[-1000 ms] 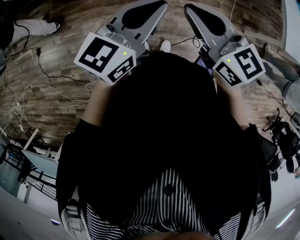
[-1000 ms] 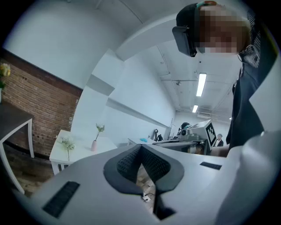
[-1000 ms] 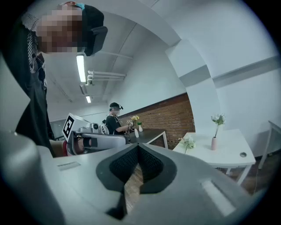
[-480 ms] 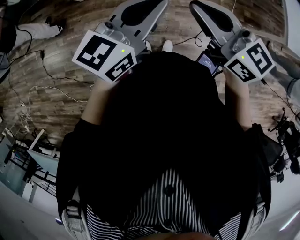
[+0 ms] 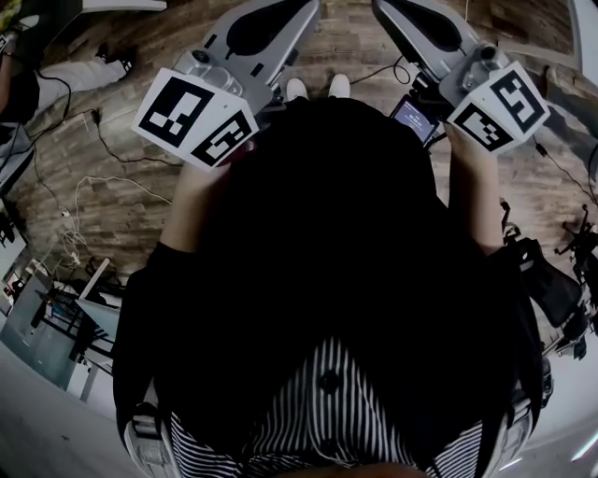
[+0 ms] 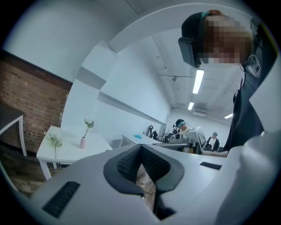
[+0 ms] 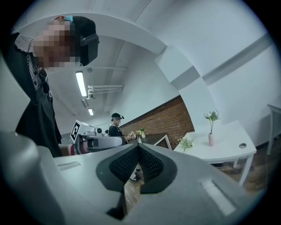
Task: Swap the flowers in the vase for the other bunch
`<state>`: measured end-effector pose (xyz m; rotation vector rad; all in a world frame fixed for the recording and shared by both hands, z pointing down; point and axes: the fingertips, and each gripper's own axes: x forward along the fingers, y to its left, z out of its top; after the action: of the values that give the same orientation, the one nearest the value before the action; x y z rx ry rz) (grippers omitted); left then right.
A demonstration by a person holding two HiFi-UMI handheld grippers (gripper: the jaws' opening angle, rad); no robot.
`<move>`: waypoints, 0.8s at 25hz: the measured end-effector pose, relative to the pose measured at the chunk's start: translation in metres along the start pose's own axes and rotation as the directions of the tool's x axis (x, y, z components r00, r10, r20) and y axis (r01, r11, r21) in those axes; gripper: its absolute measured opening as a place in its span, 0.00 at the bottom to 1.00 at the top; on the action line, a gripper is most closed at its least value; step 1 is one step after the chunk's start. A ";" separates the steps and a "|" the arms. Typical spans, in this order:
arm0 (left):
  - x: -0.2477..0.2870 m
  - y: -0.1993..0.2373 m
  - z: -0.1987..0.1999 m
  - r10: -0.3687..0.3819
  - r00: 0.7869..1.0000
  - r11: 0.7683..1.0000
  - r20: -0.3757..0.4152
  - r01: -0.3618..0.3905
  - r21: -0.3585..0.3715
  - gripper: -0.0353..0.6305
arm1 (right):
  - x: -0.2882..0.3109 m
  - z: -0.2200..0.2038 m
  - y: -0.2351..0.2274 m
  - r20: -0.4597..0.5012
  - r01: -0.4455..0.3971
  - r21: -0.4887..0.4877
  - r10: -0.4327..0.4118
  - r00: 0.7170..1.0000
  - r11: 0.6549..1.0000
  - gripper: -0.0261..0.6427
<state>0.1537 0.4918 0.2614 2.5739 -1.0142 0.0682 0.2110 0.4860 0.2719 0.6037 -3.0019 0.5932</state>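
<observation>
Pink vase (image 6: pixel 82 142) holding its flowers (image 6: pixel 89 124) stands on the white worktop (image 6: pixel 70 149) at centre left, the other bunch (image 6: pixel 55 140) near it. The left gripper (image 6: pixel 140 147) and right gripper (image 7: pixel 138 147) are well apart from them, jaws together and empty.

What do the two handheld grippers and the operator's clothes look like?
The left gripper and right gripper are light grey shells with broad rounded jaws and black textured pads. The left cube and right cube are white with black square markers. The person wears a black top over a black-and-white striped shirt.
</observation>
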 end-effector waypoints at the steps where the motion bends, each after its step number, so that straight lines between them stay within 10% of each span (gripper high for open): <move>1: 0.003 0.000 0.000 0.001 1.000 1.000 -0.001 -0.001 -0.015 0.06 | -0.004 -0.001 -0.003 0.001 0.002 0.004 -0.002 1.000 1.000 0.04; 20: 0.057 0.019 0.015 -0.075 0.997 0.996 -0.025 0.076 0.051 0.06 | -0.001 0.014 -0.041 0.016 0.017 -0.012 -0.016 1.000 1.000 0.04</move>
<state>0.1817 0.4370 0.2633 2.6493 -0.9169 0.1049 0.2280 0.4457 0.2733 0.6350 -3.0104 0.5711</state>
